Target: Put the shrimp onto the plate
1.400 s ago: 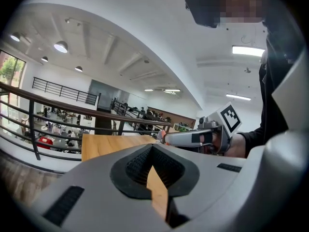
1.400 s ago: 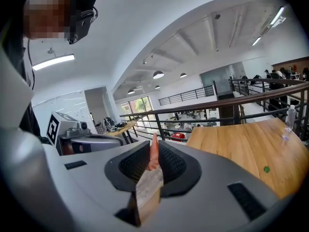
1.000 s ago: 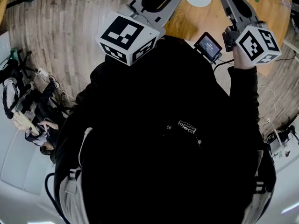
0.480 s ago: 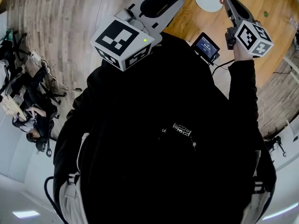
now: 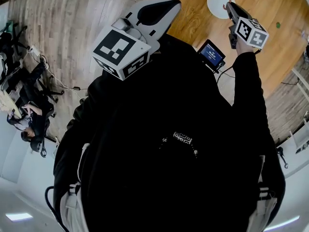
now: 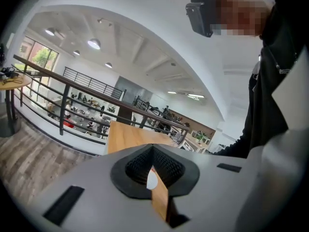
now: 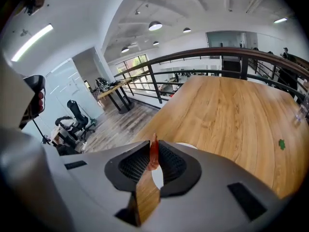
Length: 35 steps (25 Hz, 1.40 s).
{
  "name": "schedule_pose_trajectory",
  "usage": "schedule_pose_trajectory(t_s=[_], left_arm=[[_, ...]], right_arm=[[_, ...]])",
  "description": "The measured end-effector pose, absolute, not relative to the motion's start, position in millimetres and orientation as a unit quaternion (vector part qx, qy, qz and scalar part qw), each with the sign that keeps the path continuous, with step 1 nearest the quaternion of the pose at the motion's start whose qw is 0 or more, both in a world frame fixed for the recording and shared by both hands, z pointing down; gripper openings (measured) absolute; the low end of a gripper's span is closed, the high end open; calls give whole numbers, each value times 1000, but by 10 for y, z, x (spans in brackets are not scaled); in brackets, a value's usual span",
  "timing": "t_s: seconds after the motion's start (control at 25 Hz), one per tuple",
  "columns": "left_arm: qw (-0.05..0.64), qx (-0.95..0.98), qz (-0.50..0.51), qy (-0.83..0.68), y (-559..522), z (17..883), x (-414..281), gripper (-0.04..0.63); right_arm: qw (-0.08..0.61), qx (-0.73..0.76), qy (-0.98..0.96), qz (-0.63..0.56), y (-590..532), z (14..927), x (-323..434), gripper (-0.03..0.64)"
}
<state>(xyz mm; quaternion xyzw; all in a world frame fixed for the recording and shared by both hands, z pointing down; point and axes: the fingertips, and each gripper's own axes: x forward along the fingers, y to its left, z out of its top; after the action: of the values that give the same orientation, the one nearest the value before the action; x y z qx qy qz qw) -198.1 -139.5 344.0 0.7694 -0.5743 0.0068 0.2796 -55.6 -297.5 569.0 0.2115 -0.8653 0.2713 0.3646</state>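
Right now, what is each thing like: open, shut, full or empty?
left gripper: jaws shut, nothing in them.
right gripper: jaws shut on the shrimp.
shrimp: pinched between the jaws, not yet on the plate.
plate: bare, lying on the table.
small screen: lit.

Plate [image 5: 218, 1] on table [image 5: 193, 21]; right tongs [image 5: 227, 7] with shrimp [image 7: 153, 153] over its edge.

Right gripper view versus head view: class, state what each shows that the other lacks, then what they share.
Only the right gripper view: black metal railing, and the orange-red shrimp plainly pinched in the right gripper. Only the head view: left gripper, small black screen. Both: light wooden table, round white plate, small green item.
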Motion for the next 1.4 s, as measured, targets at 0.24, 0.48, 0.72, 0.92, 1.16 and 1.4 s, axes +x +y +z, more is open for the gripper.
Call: schedule_pose_trajectory(t_s=[0.24,0.48,0.72,0.92,1.16,1.4], left_arm=[[279,768,8,-577,-1413,3476,-2036,-5],[284,762,9,-582,-1325,3447,-2055,-5],[288,755,7,-589,-1291,3457,-2054,-4],[292,750,10,-593,-1233,3466,-2049,-5],[296,741,8,-603,-1183,3477,-2072,-5],[298,736,6,-607,-1150,3485,-2078,-3]], right_arm=[[402,210,-849,271,-3003,6030,-548,67],[418,213,-839,276,-2998,6173,-448,66],[443,213,-826,277,-2970,6434,-313,67],[472,215,-809,277,-2948,6690,-169,67],[496,217,-797,269,-2949,6862,-85,67],[506,214,-793,264,-2936,6917,-118,67]])
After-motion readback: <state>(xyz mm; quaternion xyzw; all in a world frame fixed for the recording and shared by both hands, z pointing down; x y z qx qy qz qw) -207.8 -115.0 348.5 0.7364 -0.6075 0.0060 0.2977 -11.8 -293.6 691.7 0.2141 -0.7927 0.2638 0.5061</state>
